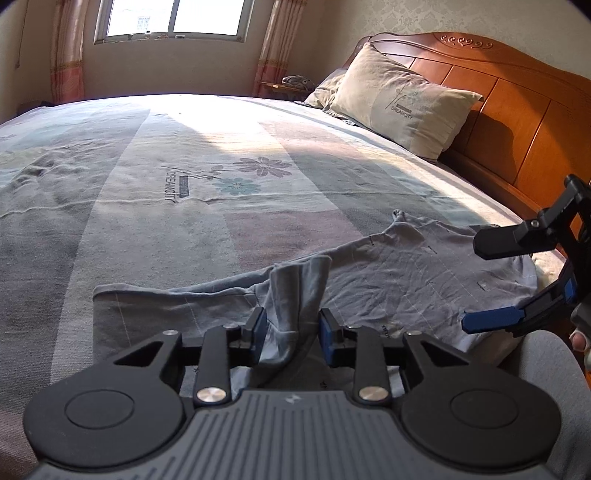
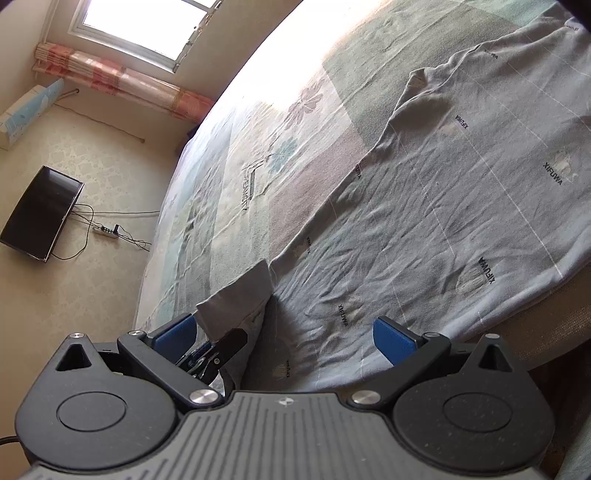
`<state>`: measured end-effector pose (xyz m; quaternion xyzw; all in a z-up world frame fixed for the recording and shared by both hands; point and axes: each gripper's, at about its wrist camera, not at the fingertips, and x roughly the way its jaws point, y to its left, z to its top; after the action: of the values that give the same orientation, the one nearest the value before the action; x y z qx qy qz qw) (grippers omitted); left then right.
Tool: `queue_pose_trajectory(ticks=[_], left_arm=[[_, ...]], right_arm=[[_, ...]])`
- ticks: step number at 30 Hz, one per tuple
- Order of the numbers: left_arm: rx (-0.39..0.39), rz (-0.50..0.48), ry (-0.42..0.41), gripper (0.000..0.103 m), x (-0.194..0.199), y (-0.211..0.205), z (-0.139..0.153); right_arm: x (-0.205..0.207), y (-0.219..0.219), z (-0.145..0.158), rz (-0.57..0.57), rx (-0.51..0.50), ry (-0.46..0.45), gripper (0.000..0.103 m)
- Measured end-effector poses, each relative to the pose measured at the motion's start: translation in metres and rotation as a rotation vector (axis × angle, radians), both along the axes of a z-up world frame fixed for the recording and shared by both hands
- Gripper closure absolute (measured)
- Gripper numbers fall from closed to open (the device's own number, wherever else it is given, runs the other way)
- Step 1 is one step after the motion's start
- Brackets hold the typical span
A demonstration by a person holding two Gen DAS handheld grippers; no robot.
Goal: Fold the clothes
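Setting: a bedroom, sunlight from the window (image 1: 173, 18) falling across a wide bed (image 1: 147, 206) with a patchwork floral sheet.
Garment: a grey T-shirt (image 1: 406, 273) printed with small black lettering, spread creased on the near side of the bed, toward the wooden headboard (image 1: 517, 122); one short sleeve (image 1: 299, 295) is bunched and stands up off the sheet.
Left gripper (image 1: 291, 332): low over the bed's near edge, jaws narrowly parted on either side of the raised sleeve, the blue pads (image 1: 325, 332) just beside the fabric with gaps showing, so nothing is pinched.
Right gripper (image 2: 288, 332): jaws spread wide and empty above the shirt's body, on the headboard side of the left gripper; its fingers hang over the cloth.
Pillow (image 1: 402, 99): propped against the headboard, well apart from the shirt.
Far wall: a dark screen (image 2: 40, 214) and trailing cables beyond the bed.
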<state>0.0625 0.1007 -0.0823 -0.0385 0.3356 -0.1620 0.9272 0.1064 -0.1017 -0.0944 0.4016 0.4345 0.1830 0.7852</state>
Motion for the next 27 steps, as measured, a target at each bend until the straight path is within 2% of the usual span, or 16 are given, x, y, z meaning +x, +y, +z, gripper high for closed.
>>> queue_pose_trajectory(ticks=[2, 7, 12, 16, 19, 21, 24, 25, 27], left_arm=[[0.004, -0.017, 0.012, 0.049, 0.001, -0.005, -0.001], [-0.011, -0.035, 0.010, 0.042, -0.001, -0.009, 0.010], [0.009, 0.003, -0.030, 0.033, 0.009, 0.003, 0.022], [0.043, 0.108, 0.001, 0.032, 0.027, 0.024, 0.006], [0.041, 0.179, 0.094, 0.032, 0.041, 0.045, -0.025], [0.012, 0.179, 0.078, 0.033, 0.039, 0.053, -0.027], [0.031, 0.158, 0.043, 0.033, 0.030, 0.055, -0.010], [0.033, 0.141, 0.018, 0.032, 0.026, 0.056, -0.006], [0.027, 0.124, 0.019, 0.027, 0.023, 0.060, -0.007]], right_arm=[[-0.001, -0.001, -0.003, 0.007, 0.006, 0.002, 0.000], [-0.002, -0.004, -0.009, 0.019, 0.016, 0.009, 0.000], [0.000, -0.013, -0.014, 0.008, 0.034, 0.010, 0.000], [0.000, -0.017, -0.018, 0.000, 0.039, 0.014, 0.000], [0.001, -0.018, -0.022, 0.002, 0.030, 0.023, 0.000], [0.003, -0.018, -0.024, 0.000, 0.022, 0.031, 0.000], [0.004, -0.015, -0.025, 0.003, 0.017, 0.033, 0.000], [0.004, -0.013, -0.024, 0.005, 0.015, 0.033, 0.000], [0.005, -0.010, -0.023, 0.009, 0.010, 0.031, 0.000]])
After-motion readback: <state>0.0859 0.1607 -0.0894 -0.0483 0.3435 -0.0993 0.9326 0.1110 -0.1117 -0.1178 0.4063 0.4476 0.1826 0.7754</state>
